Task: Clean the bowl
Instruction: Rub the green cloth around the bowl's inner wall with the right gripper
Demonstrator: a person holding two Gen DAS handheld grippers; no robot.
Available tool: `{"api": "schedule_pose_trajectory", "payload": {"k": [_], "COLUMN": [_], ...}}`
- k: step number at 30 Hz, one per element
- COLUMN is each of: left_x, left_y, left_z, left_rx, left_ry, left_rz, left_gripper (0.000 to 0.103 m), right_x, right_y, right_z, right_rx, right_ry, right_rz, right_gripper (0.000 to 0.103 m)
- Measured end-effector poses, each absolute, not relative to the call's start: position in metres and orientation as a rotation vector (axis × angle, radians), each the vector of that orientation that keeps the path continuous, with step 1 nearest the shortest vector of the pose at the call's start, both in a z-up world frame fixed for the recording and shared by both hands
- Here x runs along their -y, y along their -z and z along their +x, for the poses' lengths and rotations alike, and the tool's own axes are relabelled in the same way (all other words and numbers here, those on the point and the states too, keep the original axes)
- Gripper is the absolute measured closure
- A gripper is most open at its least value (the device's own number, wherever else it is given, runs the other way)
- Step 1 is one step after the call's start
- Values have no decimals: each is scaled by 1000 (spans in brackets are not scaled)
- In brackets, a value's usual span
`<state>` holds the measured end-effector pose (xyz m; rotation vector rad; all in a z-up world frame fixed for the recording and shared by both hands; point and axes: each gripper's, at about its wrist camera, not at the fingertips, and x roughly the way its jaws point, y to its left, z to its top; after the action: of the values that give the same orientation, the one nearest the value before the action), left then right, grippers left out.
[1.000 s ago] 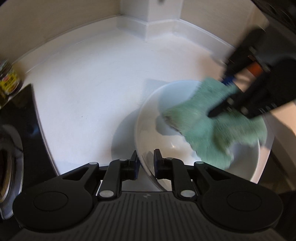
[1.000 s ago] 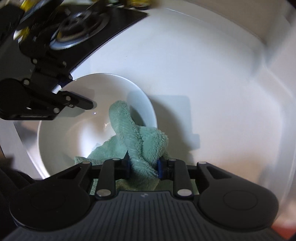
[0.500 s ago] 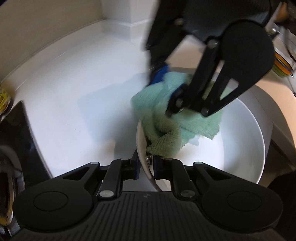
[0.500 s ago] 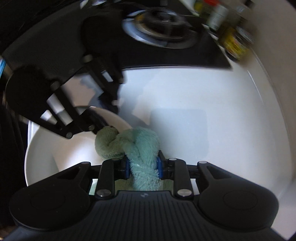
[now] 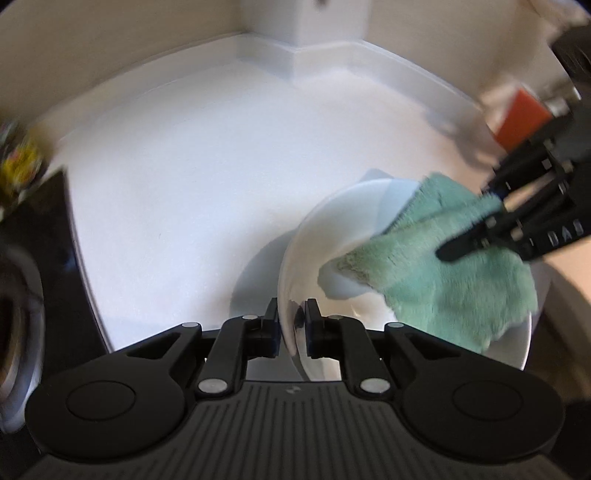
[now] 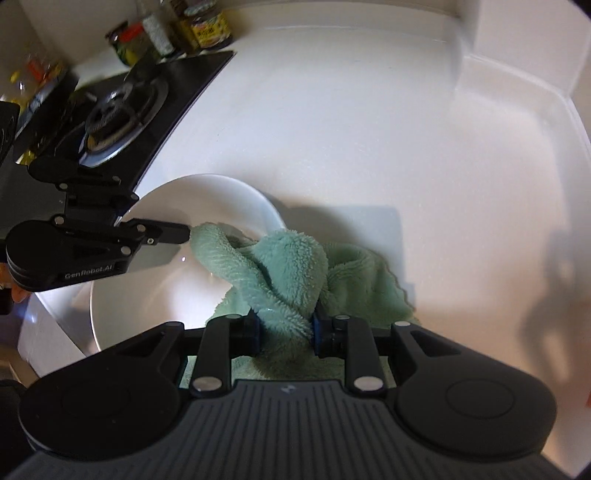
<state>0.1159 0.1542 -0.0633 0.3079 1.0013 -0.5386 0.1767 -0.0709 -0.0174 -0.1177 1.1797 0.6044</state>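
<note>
A white bowl (image 5: 343,221) sits tilted over the white counter. My left gripper (image 5: 291,328) is shut on the bowl's near rim and holds it. My right gripper (image 6: 286,332) is shut on a green fluffy cloth (image 6: 291,266). The cloth lies inside the bowl and drapes over its far rim in the left wrist view (image 5: 443,266). In the right wrist view the bowl (image 6: 199,195) is at centre left with the left gripper (image 6: 122,225) clamped on its rim. The right gripper shows at the right of the left wrist view (image 5: 480,229).
A black hob with a burner (image 6: 110,110) lies to the left of the bowl. Several jars (image 6: 207,26) stand behind it against the wall. The white counter (image 6: 369,129) ends in a wall corner (image 5: 295,48). An orange object (image 5: 524,114) is at the right.
The right gripper has swept the cloth from the bowl's left rim back to the right side of the bowl. The left gripper keeps its hold on the rim.
</note>
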Motion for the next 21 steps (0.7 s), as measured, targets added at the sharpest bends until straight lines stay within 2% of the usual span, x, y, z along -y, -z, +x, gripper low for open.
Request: {"api": "schedule_pose_trajectory", "payload": {"k": [10,21], "left_x": [-119,-99], "left_y": [33,40], "left_z": [138,163], "left_rx": [-925,-1078], "left_ry": [831,966], "left_rz": [699,851], "left_gripper": [87,90], "right_x": [64,26], "right_y": [7,2], "right_z": [167,183], "right_rx": [-1090,-934], "right_ry": [-720,-1024], "right_rz": [-361,-766], "right_gripper": [83,83]}}
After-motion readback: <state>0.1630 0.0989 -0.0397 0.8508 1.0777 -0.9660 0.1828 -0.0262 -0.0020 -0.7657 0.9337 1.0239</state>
